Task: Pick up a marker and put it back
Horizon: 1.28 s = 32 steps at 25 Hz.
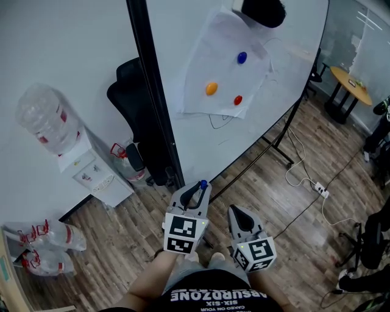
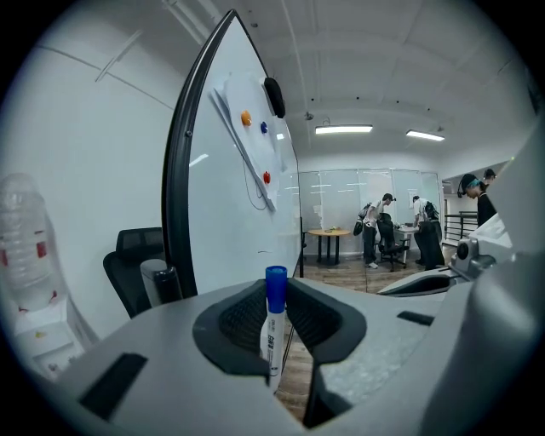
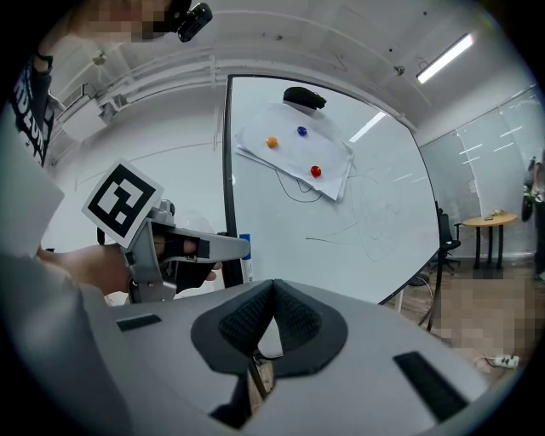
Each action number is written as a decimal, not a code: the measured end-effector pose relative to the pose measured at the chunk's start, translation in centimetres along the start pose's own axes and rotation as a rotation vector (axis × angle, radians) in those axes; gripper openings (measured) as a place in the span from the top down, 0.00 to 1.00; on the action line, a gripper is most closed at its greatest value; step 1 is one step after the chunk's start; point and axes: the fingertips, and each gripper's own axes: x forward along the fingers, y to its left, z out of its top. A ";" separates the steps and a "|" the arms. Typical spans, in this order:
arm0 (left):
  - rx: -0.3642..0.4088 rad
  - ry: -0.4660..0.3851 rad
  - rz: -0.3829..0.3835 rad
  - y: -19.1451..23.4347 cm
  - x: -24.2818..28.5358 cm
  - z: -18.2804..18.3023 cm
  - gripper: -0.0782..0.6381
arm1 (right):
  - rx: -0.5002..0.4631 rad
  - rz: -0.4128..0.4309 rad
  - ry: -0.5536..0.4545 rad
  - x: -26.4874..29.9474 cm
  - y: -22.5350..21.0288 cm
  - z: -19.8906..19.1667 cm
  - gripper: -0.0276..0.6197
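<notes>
Your left gripper [image 2: 277,300] has its ribbed black pads pinched on the marker [image 2: 272,332]. The marker is a slim white barrel with dark print and a blue cap, and it stands upright between the jaws with the cap poking above them. Your right gripper [image 3: 272,288] has its jaws brought together at the tips, with nothing between them. Both grippers have smooth grey shells.

Ahead of you stands a glossy whiteboard [image 1: 256,134] in a black frame, marked with thin pen scrawls. Sheets of paper [image 1: 219,67] are pinned to it by an orange magnet [image 1: 211,89], a blue magnet [image 1: 242,58] and a red magnet [image 1: 237,100], all rounded. A black eraser [image 1: 263,11] sits above them.

The floor [image 1: 268,201] is wood-look planks. A black office chair [image 1: 129,91] and a white water dispenser [image 1: 91,173] topped with a clear bottle [image 1: 46,119] stand by the white wall.
</notes>
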 end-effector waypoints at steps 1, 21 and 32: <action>-0.006 -0.004 0.000 0.0 -0.2 0.0 0.78 | 0.000 0.002 0.000 0.0 0.0 0.0 0.96; -0.106 -0.050 -0.081 -1.1 -2.8 -3.0 0.78 | -0.001 0.048 0.012 0.8 0.6 -0.3 0.96; -0.108 -0.018 -0.083 -0.9 -2.8 -5.3 0.78 | -0.006 0.073 0.022 1.5 0.8 -0.6 0.96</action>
